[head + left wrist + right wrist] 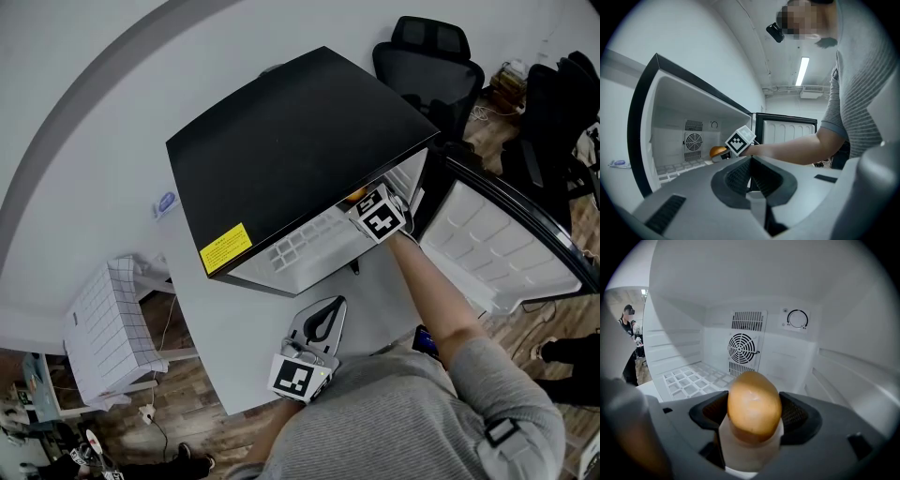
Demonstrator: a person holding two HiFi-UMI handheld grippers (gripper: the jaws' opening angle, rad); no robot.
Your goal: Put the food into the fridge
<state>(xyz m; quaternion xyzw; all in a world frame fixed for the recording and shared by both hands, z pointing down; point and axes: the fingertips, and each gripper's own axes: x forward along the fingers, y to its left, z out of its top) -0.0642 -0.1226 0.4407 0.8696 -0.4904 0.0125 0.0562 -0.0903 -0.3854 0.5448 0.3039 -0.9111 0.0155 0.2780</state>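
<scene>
Right gripper (375, 214) was inside the fridge (291, 141), clamped on rounded orange food (753, 408).
Free space lay either side above the shelf (689, 378); left gripper (323, 319) was closed, empty, outside.

Fridge (291, 150) on table (234, 347), door (506, 244) open at its right, food (753, 404) in right gripper (754, 414) inside fridge, left gripper (325, 317) before fridge, chair (431, 56) behind.

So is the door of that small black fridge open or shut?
Open. The white-lined door stands swung away from the black fridge, and the right gripper reaches inside holding a rounded orange-brown food item.
</scene>
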